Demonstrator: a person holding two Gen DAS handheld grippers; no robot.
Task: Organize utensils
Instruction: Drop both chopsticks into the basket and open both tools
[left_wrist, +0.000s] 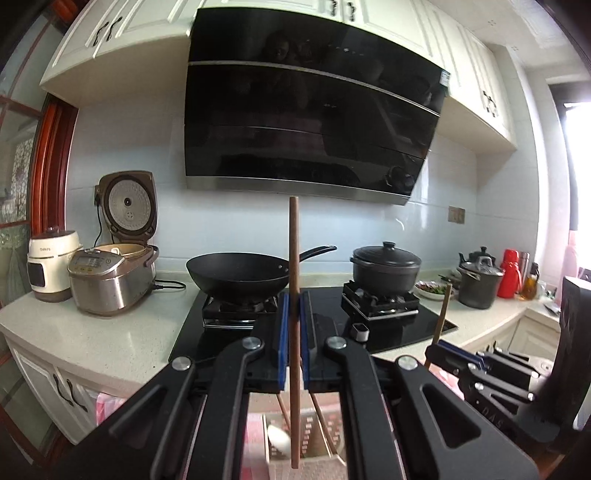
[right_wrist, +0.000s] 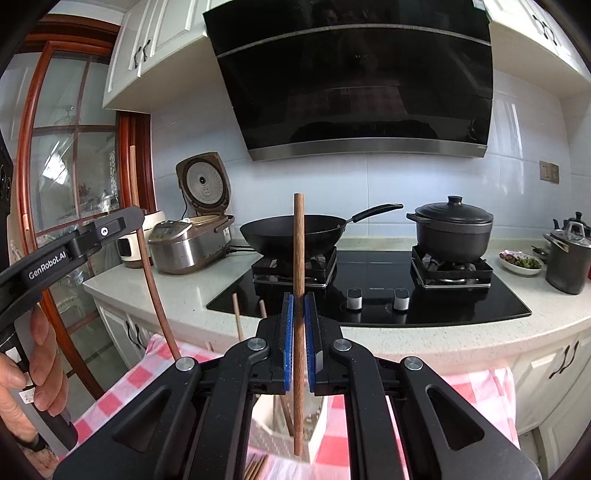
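Below both grippers: a pale perforated utensil holder stands on a pink-and-white checked cloth, with several wooden sticks and a white spoon already in it.
Left gripper: its blue-padded jaws are drawn narrow and clamp a long reddish-brown wooden chopstick.
Left chopstick: upright, its top end rising well above the fingers and its lower end hanging over the holder's opening; whether the tip touches anything inside cannot be told.
Right gripper: likewise pinched narrow on a second brown wooden chopstick, gripped partway along its length.
Right chopstick: near vertical, its bottom end showing just above the holder's rim, beside sticks already leaning in it.
Gripper positions: the two tools sit side by side over the cloth; the right wrist view shows the left one at its left edge, held by a bare hand.
Counter behind: a speckled pale worktop carries a black glass gas hob.
On the hob: a black wok with a long handle on the left burner, a dark lidded casserole pot on the right burner.
Left of the hob: a stainless rice cooker with its lid raised, and a smaller white cooker just beside it.
Above: a black slanted range hood under white wall cabinets.
Far right of the counter: a grey stockpot with a lid and a white dish of food.
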